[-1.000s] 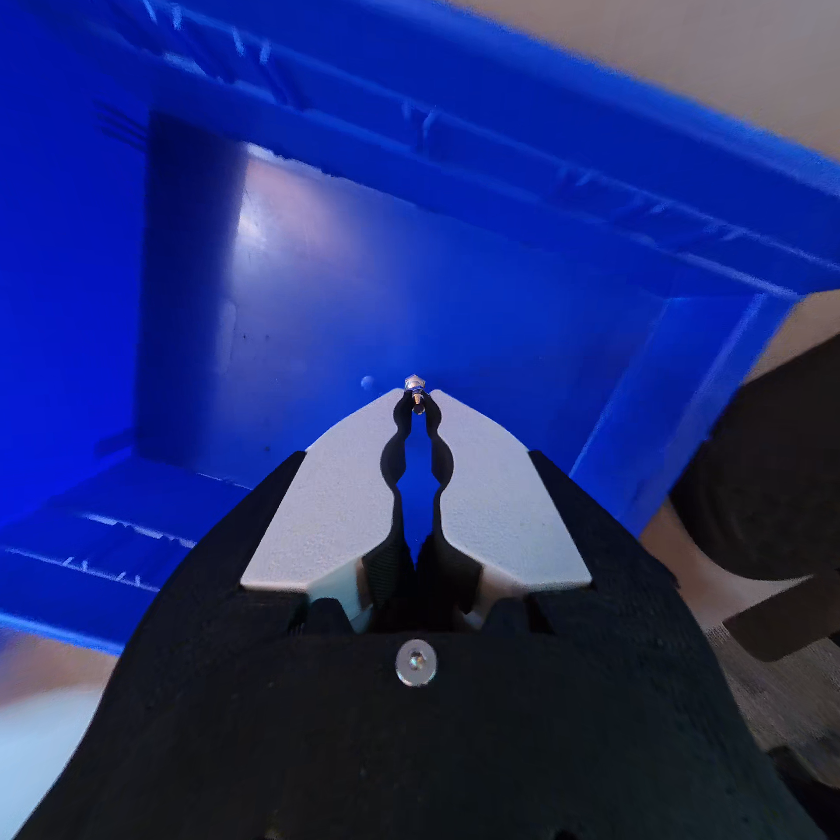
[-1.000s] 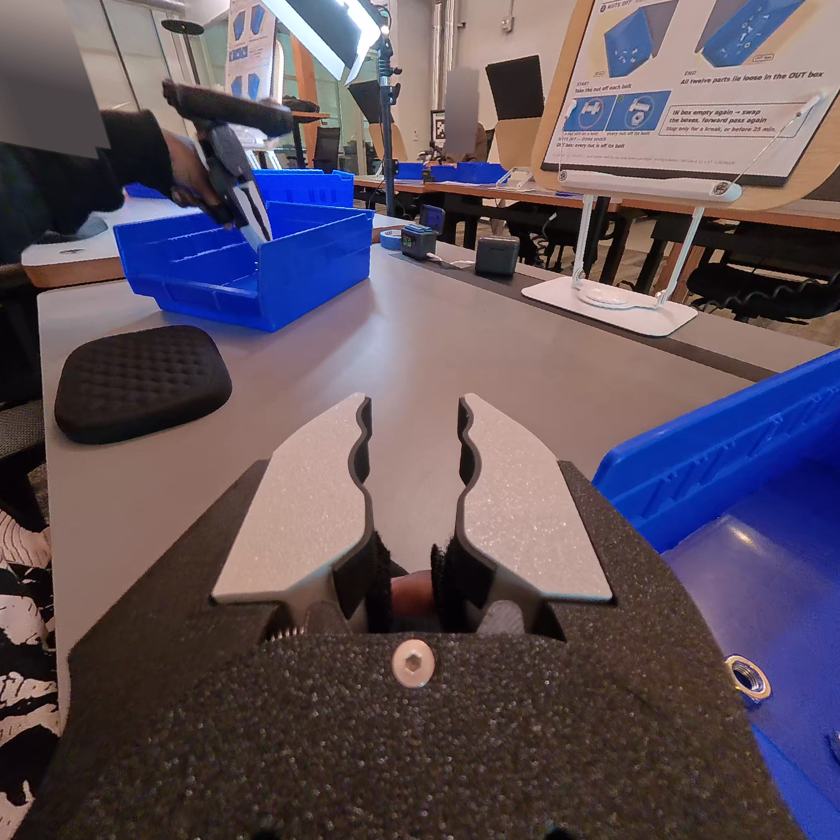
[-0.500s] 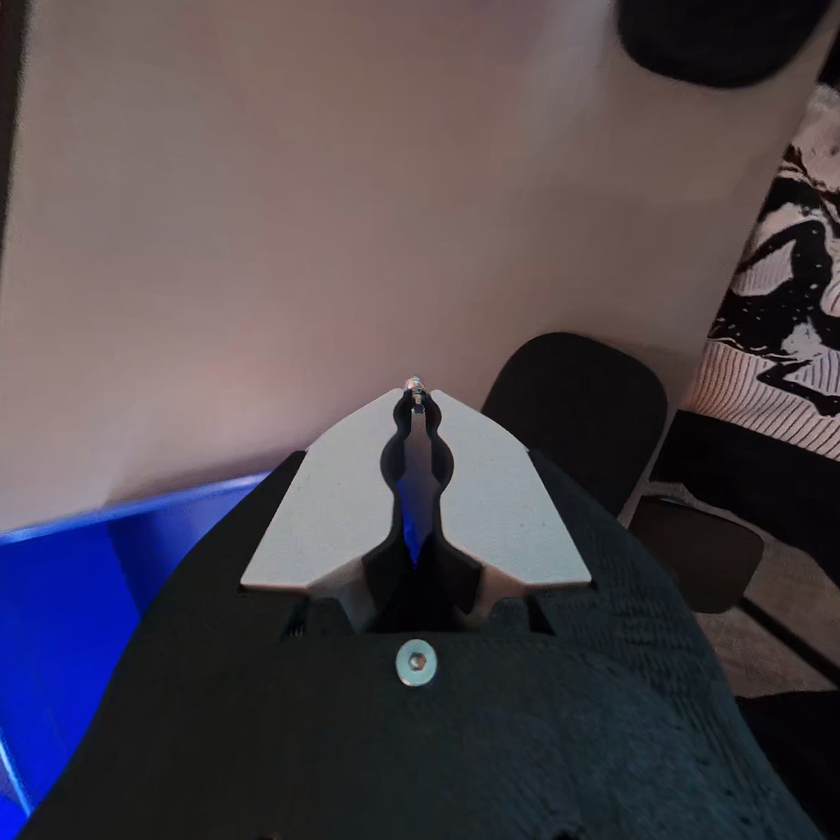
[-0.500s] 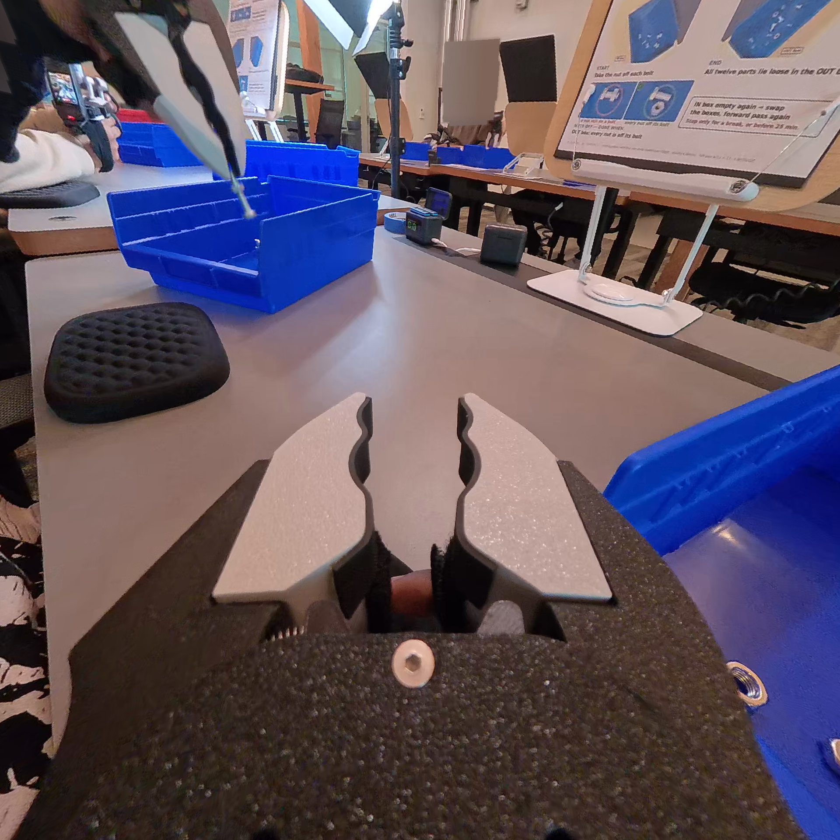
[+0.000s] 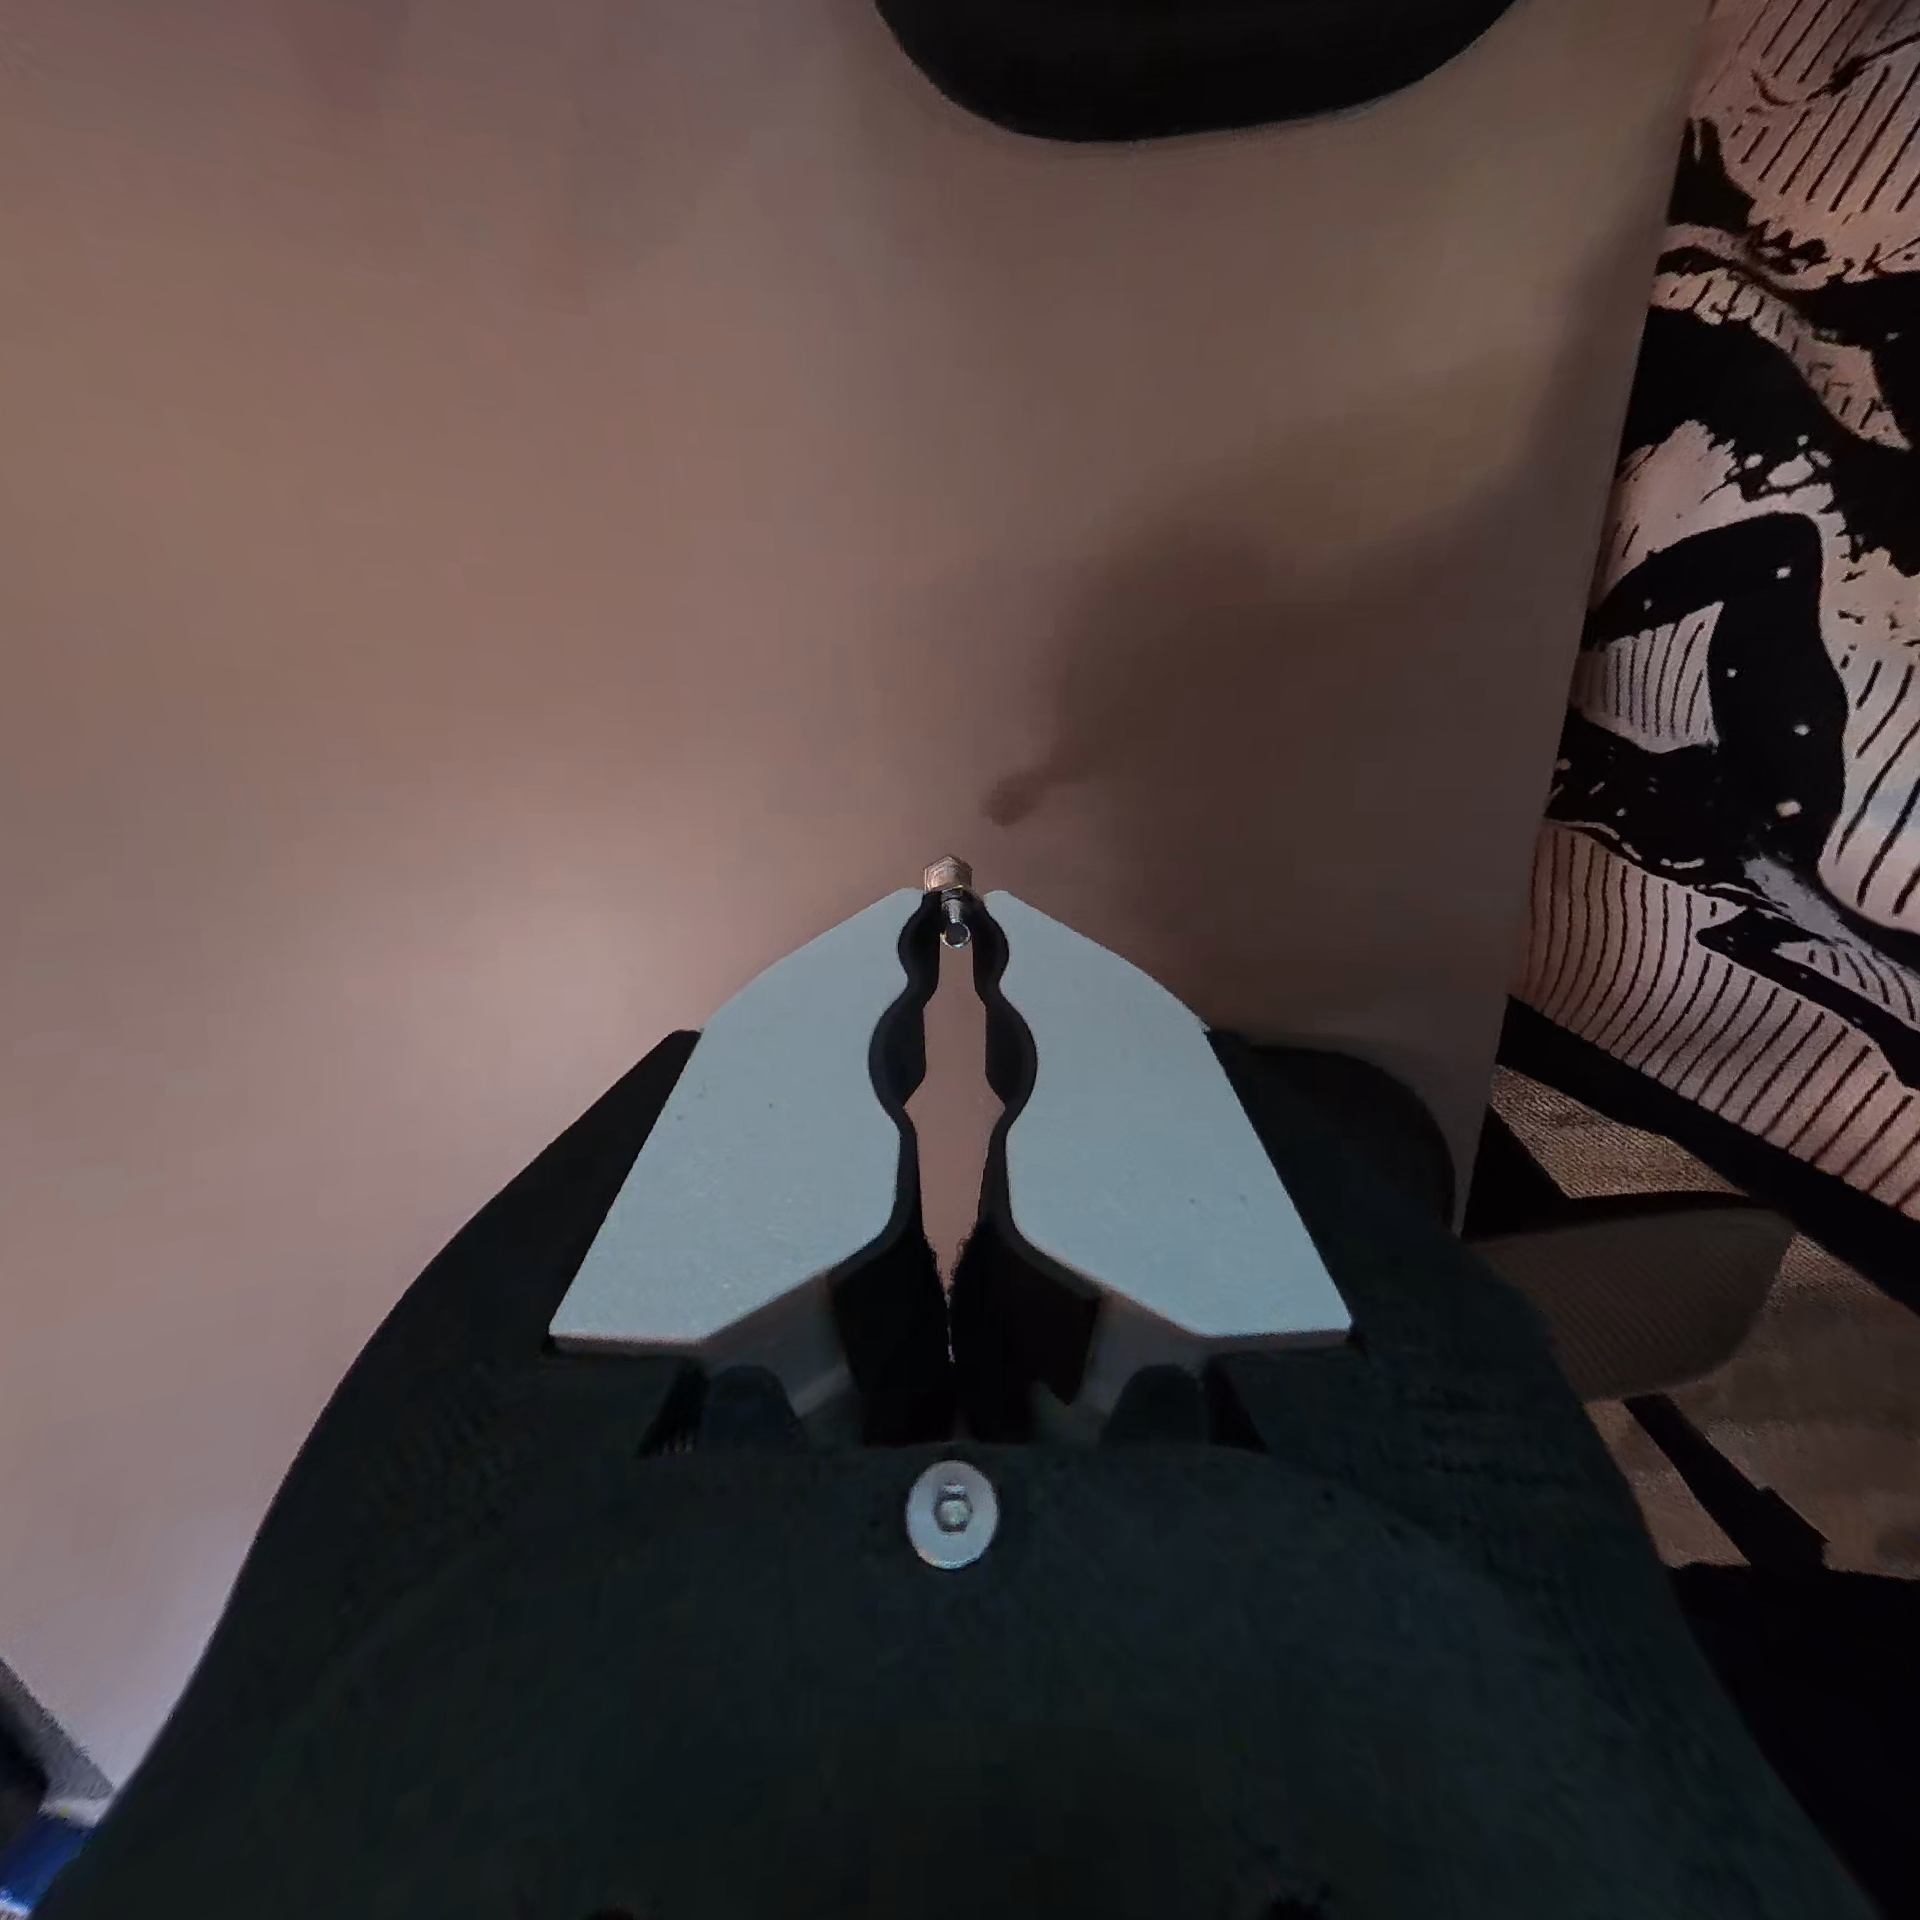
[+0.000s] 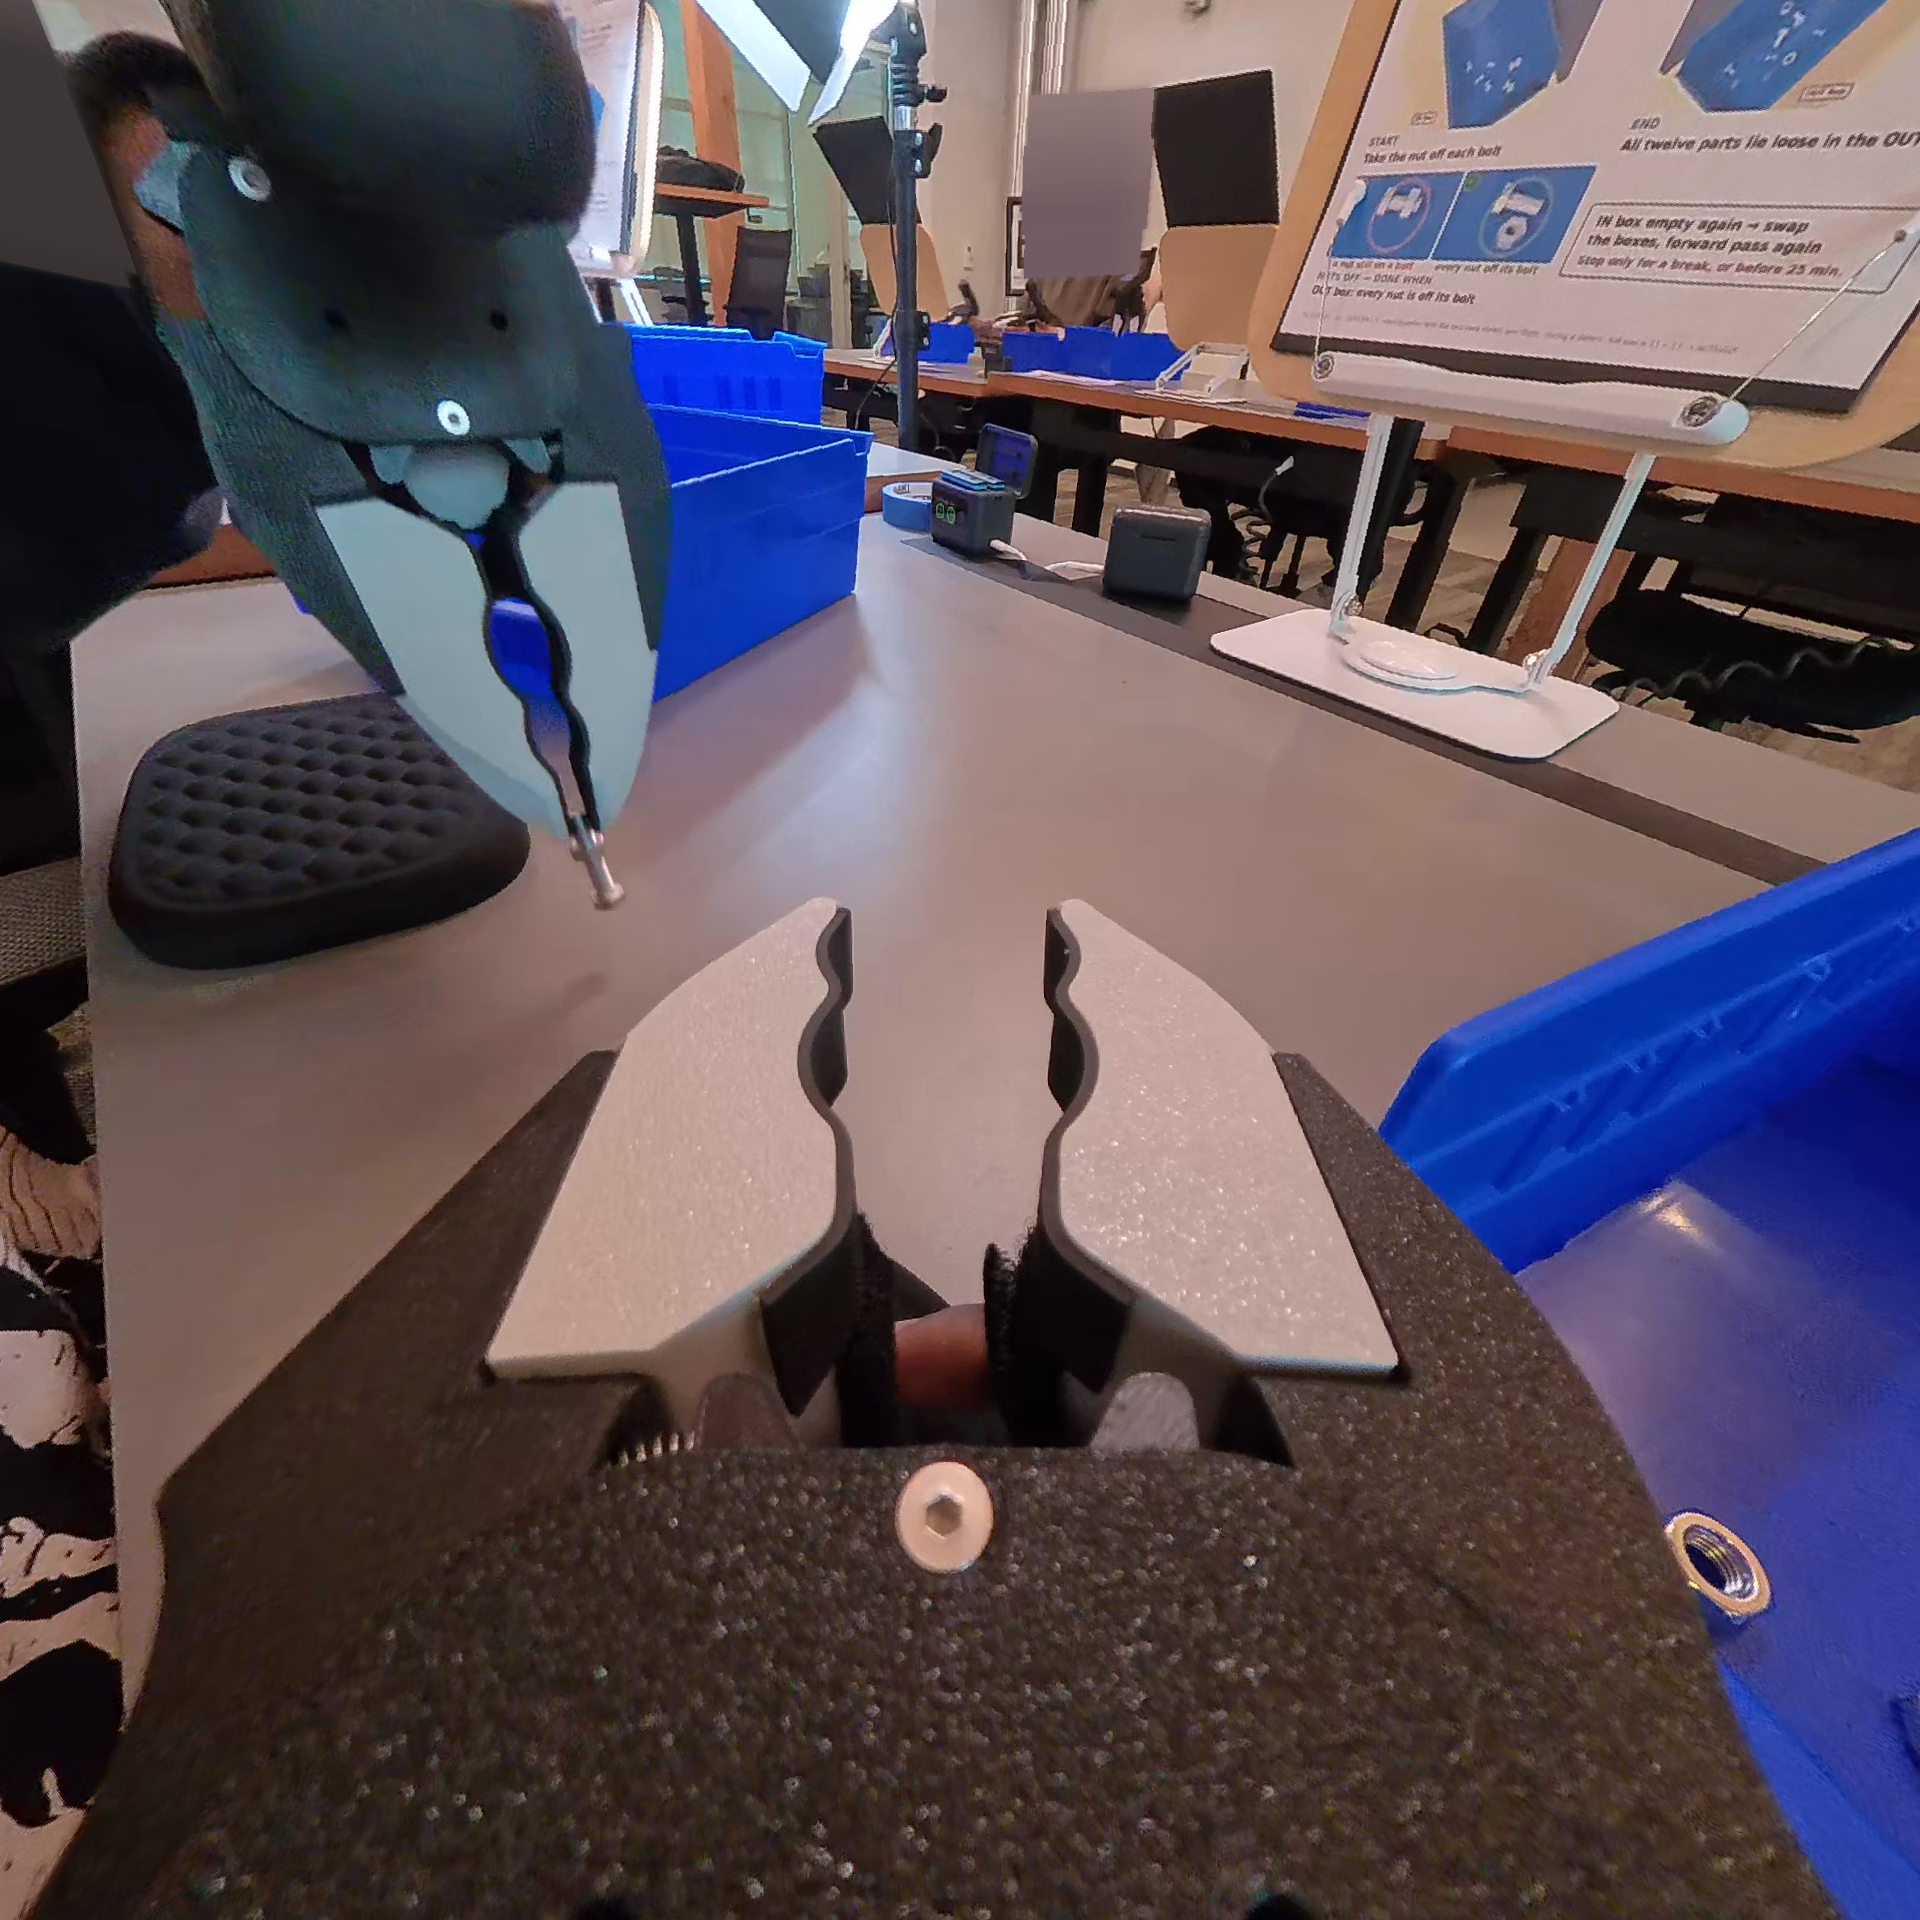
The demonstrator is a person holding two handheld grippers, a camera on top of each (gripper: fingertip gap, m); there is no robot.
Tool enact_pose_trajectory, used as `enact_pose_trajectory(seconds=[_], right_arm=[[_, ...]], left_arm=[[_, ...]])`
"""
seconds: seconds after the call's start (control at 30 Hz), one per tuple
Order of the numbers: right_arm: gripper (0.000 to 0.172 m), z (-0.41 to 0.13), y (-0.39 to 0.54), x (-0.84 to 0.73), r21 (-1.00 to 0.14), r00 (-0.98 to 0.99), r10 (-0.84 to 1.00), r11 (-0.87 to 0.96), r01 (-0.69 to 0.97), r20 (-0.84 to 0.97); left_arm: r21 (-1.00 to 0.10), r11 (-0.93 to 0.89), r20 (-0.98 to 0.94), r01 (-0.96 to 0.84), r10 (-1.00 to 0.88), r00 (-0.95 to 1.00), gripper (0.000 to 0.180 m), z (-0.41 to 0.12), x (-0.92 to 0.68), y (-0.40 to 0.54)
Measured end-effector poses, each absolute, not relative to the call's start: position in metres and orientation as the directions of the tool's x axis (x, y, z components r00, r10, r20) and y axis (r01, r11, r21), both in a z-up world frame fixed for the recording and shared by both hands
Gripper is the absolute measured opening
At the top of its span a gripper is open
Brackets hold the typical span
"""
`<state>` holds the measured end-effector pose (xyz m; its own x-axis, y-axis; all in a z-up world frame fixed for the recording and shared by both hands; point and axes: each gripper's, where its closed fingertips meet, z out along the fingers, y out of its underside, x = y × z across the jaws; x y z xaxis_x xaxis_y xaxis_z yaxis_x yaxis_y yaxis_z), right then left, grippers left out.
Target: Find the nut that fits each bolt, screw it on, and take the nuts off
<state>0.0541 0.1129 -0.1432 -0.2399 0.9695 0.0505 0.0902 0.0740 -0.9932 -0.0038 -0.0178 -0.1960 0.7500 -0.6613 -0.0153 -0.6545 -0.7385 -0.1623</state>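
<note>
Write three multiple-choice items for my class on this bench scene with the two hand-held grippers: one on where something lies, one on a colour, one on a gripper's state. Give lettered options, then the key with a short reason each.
1. Where does the loose nut lie?
A. on the black pad
B. inside the near blue bin
C. on the white stand base

2. What colour is the dimpled pad on the table?
A. black
B. red
C. white

3. How do the jaws of the right gripper stand?
A. shut on a nut
B. shut on a bolt
C. open, with nothing between them

Key:
1 B, the nut rests on the bin's blue floor at lower right.
2 A, the pad is plainly black beside the left gripper, which pinches a small bolt.
3 C, bare table shows between the parted fingers.
</note>
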Motion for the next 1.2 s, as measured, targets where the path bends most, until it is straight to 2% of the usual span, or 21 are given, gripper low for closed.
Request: enact_pose_trajectory(seconds=[0.03,0.47,0.8,0.9,1.0,1.1,1.13,1.2], right_arm=[[0.036,-0.143,0.113,0.054,-0.994,-0.240,0.969,0.073,0.088,0.050],[0.035,-0.141,0.113,0.055,-0.995,-0.239,0.970,0.069,0.076,0.049],[0.035,-0.141,0.113,0.055,-0.995,-0.239,0.970,0.068,0.076,0.049],[0.035,-0.141,0.113,0.055,-0.995,-0.239,0.970,0.067,0.073,0.048],[0.035,-0.142,0.113,0.055,-0.995,-0.242,0.969,0.064,0.080,0.043],[0.035,-0.144,0.111,0.054,-0.992,-0.246,0.968,0.080,0.093,0.055],[0.035,-0.145,0.110,0.053,-0.991,-0.249,0.967,0.089,0.100,0.061],[0.035,-0.148,0.107,0.052,-0.986,-0.263,0.962,0.114,0.124,0.078]], left_arm=[[-0.154,-0.736,-0.010,-0.659,-0.666,0.746,0.006,-0.198,-0.002,-0.017],[-0.098,-0.736,0.018,-0.670,-0.675,0.738,0.006,-0.215,0.002,-0.019],[-0.143,-0.761,0.034,-0.633,-0.643,0.765,0.018,-0.215,0.000,-0.022],[-0.291,-0.783,0.024,-0.549,-0.580,0.814,0.027,-0.204,-0.001,-0.018],[-0.545,-0.740,0.016,-0.395,-0.480,0.877,0.040,-0.189,0.000,-0.009],[-0.844,-0.501,0.034,-0.191,-0.406,0.913,0.046,-0.159,0.003,-0.001],[-0.915,-0.387,0.051,-0.110,-0.383,0.923,0.051,-0.146,0.002,-0.001],[-0.982,-0.187,0.098,0.031,-0.358,0.929,0.057,-0.125,-0.001,-0.010]])
